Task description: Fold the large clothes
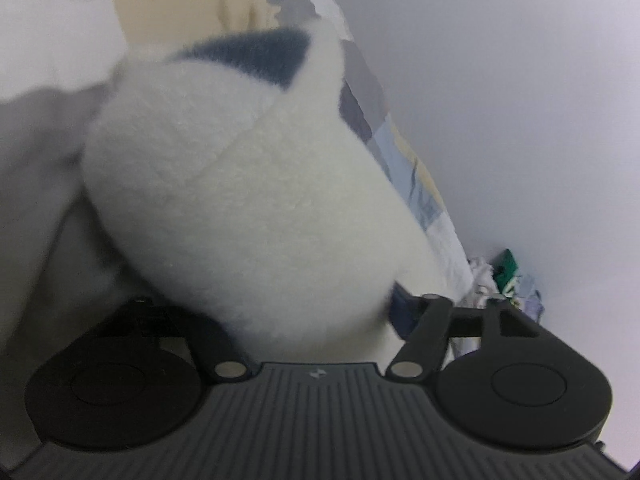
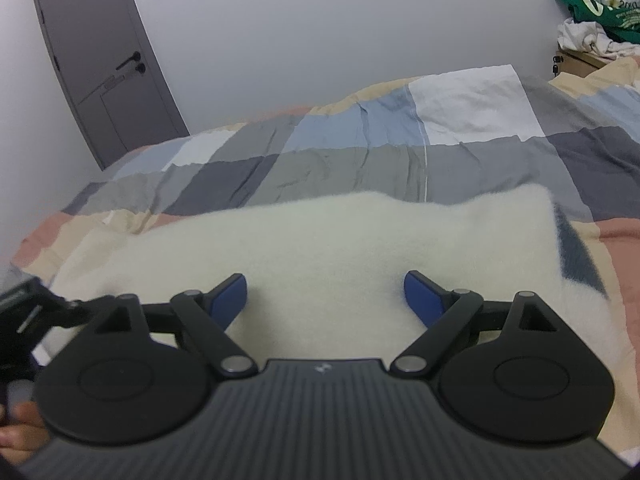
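Garment: your white fleece point(image 2: 320, 248) lies on the bed point(image 2: 360, 152).
Left claw point(image 1: 320, 300): fleece bunched between; grip unclear.
Right claw point(image 2: 325, 294): spread, empty, over fleece.
Risk: thick pile slips your pinch; fold sags.

Fleece garment point(image 2: 320, 240): cream-white, fuzzy, with a slate-blue patch at its right edge. Bedcover point(image 2: 360, 148): patchwork checks of grey, pale blue, white, beige and salmon pink. Right gripper point(image 2: 325, 292): black body, blue finger pads. Door point(image 2: 104, 60): dark grey-brown. Wall: pale grey. Clothes pile point(image 2: 596, 12) at the bed's far right corner: green, white.
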{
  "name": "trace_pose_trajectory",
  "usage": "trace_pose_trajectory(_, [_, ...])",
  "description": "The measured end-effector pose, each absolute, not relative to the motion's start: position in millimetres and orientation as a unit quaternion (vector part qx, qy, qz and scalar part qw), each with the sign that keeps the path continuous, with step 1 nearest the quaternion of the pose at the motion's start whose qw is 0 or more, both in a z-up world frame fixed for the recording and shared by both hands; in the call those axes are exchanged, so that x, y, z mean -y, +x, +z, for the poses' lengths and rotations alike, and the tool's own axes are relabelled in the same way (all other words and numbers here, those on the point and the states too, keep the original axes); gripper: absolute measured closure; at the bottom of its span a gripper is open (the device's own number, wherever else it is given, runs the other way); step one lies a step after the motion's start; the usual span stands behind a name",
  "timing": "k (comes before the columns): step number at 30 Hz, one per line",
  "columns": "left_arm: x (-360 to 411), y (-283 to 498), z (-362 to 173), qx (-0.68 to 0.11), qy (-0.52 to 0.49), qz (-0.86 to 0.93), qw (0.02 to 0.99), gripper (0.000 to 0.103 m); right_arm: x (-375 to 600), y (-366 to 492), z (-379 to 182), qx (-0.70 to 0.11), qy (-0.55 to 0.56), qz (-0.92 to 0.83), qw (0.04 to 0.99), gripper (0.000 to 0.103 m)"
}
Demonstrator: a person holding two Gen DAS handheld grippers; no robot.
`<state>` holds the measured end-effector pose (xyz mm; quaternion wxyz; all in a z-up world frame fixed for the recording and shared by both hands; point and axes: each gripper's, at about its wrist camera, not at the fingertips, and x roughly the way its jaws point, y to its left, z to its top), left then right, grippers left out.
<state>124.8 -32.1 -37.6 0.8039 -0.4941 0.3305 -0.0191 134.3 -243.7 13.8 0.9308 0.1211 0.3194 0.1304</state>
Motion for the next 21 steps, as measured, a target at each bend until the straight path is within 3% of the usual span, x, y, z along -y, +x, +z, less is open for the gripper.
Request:
trace_pose_trajectory(2, [34, 125, -30, -0.319, -0.477, -0.014, 0.819, 0.048, 245, 130, 18, -0.313, 0.141, 0.143, 0.928, 0.015])
trace_pose_trajectory(5, [42, 123, -20, -0.309, -0.456, -0.015, 0.835, 0.053, 253, 120, 24, -0.302, 0.231, 0.210, 0.901, 0.015])
trace_pose_trajectory(9, [38, 117, -12, -0.296, -0.448, -0.023, 0.843, 0.055, 256, 111, 13, -0.323, 0.368, 0.289, 0.823, 0.015])
trace_pose_trajectory(12, [32, 110, -11, -0.295, -0.457, -0.027, 0.838, 0.055, 242, 108, 1, -0.348, 0.375, 0.316, 0.799, 0.000])
trace_pose_trajectory(17, [28, 113, -11, -0.296, -0.462, -0.032, 0.836, 0.055, 225, 113, -25, -0.419, 0.431, 0.325, 0.730, 0.000])
trace_pose_trajectory(21, [25, 115, -13, -0.291, -0.468, -0.039, 0.834, 0.055, 225, 106, -46, -0.432, 0.454, 0.264, 0.733, 0.000])
